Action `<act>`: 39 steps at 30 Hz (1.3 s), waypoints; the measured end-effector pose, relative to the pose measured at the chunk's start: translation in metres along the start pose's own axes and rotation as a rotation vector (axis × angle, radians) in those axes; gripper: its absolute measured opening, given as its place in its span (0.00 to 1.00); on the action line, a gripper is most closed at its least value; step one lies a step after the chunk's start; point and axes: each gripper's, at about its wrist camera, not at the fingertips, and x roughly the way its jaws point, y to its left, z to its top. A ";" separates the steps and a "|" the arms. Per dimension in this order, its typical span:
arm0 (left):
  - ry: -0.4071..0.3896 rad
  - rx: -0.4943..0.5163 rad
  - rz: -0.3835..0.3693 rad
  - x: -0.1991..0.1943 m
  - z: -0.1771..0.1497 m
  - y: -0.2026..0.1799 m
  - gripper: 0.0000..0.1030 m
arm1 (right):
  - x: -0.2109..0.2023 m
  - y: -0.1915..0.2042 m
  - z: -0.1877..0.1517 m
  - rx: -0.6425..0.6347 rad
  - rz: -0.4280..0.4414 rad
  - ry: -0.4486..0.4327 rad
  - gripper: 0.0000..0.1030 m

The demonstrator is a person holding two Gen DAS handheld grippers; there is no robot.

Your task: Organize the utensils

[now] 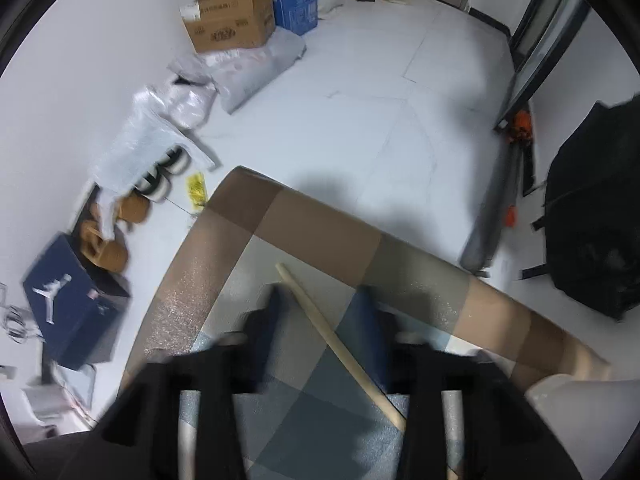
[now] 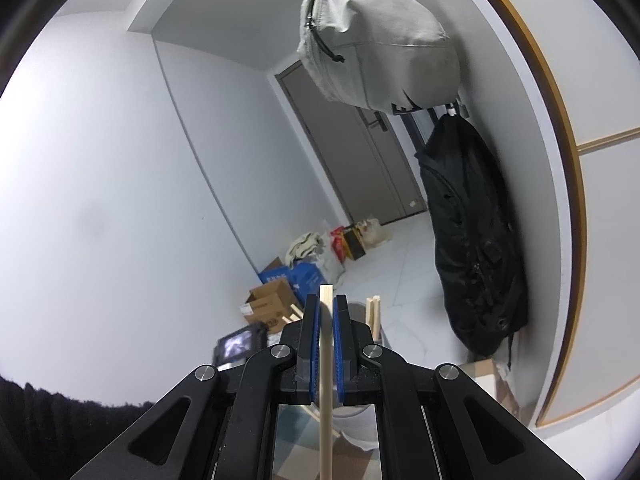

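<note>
My left gripper [image 1: 320,296] points down at a table under a checked cloth [image 1: 224,280], its blue-padded fingers [image 1: 272,320] standing apart and open. A wooden chopstick [image 1: 320,320] lies slanted on the cloth between them, and its lower end runs behind the right finger. My right gripper [image 2: 326,300] is held about level and is shut on a second wooden chopstick [image 2: 325,360], which stands upright between the blue pads with its tip just above them. Behind that gripper, more wooden sticks [image 2: 374,312] rise from a white container [image 2: 356,428].
The cloth's corner and edges drop to a pale floor. Along the wall there are a cardboard box [image 1: 230,16], a blue shoe box [image 1: 72,300] and plastic bags. A black backpack [image 2: 472,240] and a grey bag [image 2: 376,40] hang on the right wall. A white rim [image 1: 568,392] shows at lower right.
</note>
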 end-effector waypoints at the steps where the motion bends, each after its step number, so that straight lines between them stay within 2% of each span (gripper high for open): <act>1: -0.008 -0.001 -0.015 0.000 -0.003 -0.002 0.05 | 0.000 -0.001 0.001 0.005 0.001 -0.002 0.06; 7: -0.054 0.027 -0.083 -0.004 -0.017 0.017 0.01 | -0.001 -0.003 0.003 0.014 0.008 -0.010 0.05; 13: -0.095 0.014 -0.209 -0.025 -0.033 0.046 0.01 | -0.003 -0.001 0.001 0.000 -0.001 -0.011 0.06; 19: -0.201 -0.021 -0.332 -0.064 -0.051 0.065 0.01 | 0.000 0.008 -0.004 -0.036 -0.012 -0.006 0.05; 23: -0.303 0.018 -0.407 -0.096 -0.061 0.064 0.01 | 0.004 0.016 -0.005 -0.062 -0.012 0.007 0.05; 29: -0.391 0.057 -0.510 -0.132 -0.072 0.069 0.01 | 0.009 0.024 -0.004 -0.075 -0.018 0.015 0.05; 34: -0.470 0.105 -0.578 -0.165 -0.078 0.073 0.01 | 0.011 0.030 0.008 -0.080 -0.019 -0.002 0.05; 39: -0.551 0.110 -0.677 -0.203 -0.062 0.062 0.01 | 0.021 0.040 0.039 -0.111 -0.010 -0.067 0.05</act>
